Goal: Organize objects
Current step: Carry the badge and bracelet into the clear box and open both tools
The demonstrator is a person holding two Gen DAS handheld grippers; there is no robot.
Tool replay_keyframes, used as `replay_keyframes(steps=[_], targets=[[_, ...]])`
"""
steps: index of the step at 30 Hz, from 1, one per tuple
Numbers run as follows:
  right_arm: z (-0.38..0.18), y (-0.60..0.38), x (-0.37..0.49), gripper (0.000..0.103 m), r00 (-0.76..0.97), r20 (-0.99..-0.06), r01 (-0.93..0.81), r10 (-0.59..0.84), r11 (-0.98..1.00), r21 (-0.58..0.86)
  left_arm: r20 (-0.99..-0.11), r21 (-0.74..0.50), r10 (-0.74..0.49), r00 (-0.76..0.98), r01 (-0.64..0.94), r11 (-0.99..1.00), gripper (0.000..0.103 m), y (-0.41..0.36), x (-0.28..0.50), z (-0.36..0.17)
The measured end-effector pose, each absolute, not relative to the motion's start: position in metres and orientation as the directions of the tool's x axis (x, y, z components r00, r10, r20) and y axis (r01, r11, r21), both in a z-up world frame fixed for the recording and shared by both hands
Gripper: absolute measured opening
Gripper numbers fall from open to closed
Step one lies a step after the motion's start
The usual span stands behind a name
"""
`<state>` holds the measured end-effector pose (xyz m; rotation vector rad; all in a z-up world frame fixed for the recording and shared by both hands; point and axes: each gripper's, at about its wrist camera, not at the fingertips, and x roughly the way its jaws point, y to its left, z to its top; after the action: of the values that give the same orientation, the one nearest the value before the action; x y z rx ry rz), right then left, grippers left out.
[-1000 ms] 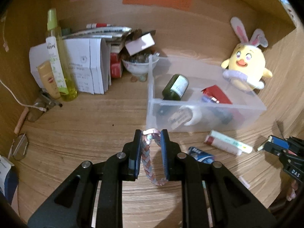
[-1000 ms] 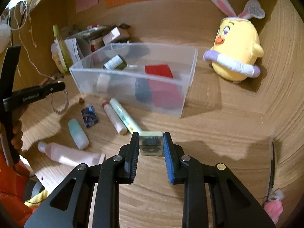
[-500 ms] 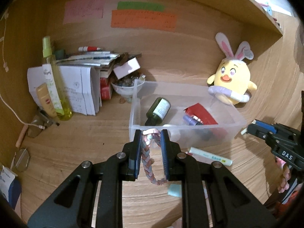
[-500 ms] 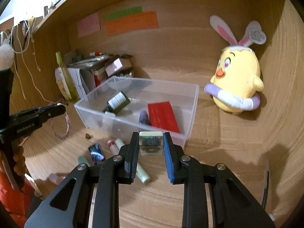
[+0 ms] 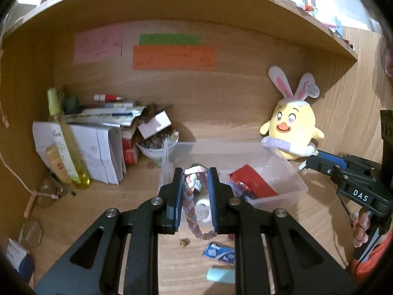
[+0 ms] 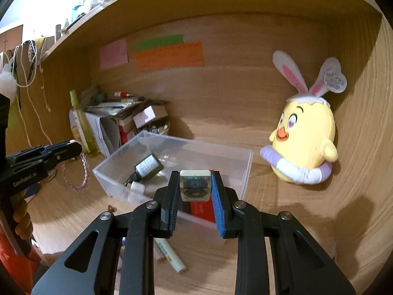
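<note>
My left gripper (image 5: 195,174) is shut on a braided pink-and-grey bracelet (image 5: 192,210) that dangles in a loop below the pads. It hangs over the near left part of a clear plastic bin (image 5: 289,172). My right gripper (image 6: 195,177) is shut on a small pale square case (image 6: 195,184) with a dark round centre, held above the bin's (image 6: 216,151) near edge. Inside the bin lie a dark green bottle (image 6: 147,166) and a red packet (image 5: 253,184). The left gripper (image 6: 73,147) with the bracelet (image 6: 78,174) shows in the right wrist view.
A yellow bunny-eared plush (image 6: 304,142) sits right of the bin. At the back left stand papers (image 5: 98,152), a yellow-green bottle (image 5: 66,145) and a white bowl (image 5: 156,151). On the desk lie a blue packet (image 5: 218,253), a teal tube (image 5: 218,275) and white tubes (image 6: 169,253).
Both grippers have risen and tilted up with their loads still held. The bin now lies lower in both views, and the shelf above has come into sight.
</note>
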<state>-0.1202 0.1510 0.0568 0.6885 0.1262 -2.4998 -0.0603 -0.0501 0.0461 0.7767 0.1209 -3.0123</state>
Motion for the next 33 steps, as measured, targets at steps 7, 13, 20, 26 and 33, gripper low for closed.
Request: replay_keyframes(steps=[7,13,20,26,33], targets=[[0.064,0.144,-0.128,0.023,-0.738,-0.481,0.528,-0.473,-0.849,0.026,-0.483,-0.072,-0.021,-0.875,0.064,-0.995,0.019,-0.058,-0.081,0.049],[0.063,0.135,-0.142,0.023,-0.732,-0.492,0.530,-0.472,-0.848,0.026,-0.504,-0.077,-0.034,-0.863,0.084,-0.993,0.019,-0.067,-0.102,0.041],[0.045,0.128,-0.159,0.023,-0.704,-0.538,0.523,-0.463,-0.851,0.048,-0.549,-0.113,-0.002,-0.836,0.077,-0.991,0.019,-0.076,-0.122,0.024],[0.029,0.122,-0.171,0.023,-0.680,-0.577,0.521,-0.453,-0.852,0.054,-0.572,-0.094,-0.002,-0.820,0.068,-0.993,0.019,-0.070,-0.135,0.013],[0.011,0.115,-0.182,0.023,-0.649,-0.620,0.522,-0.440,-0.851,0.058,-0.604,-0.081,0.015,-0.797,0.043,-0.996,0.019,-0.062,-0.148,-0.001]])
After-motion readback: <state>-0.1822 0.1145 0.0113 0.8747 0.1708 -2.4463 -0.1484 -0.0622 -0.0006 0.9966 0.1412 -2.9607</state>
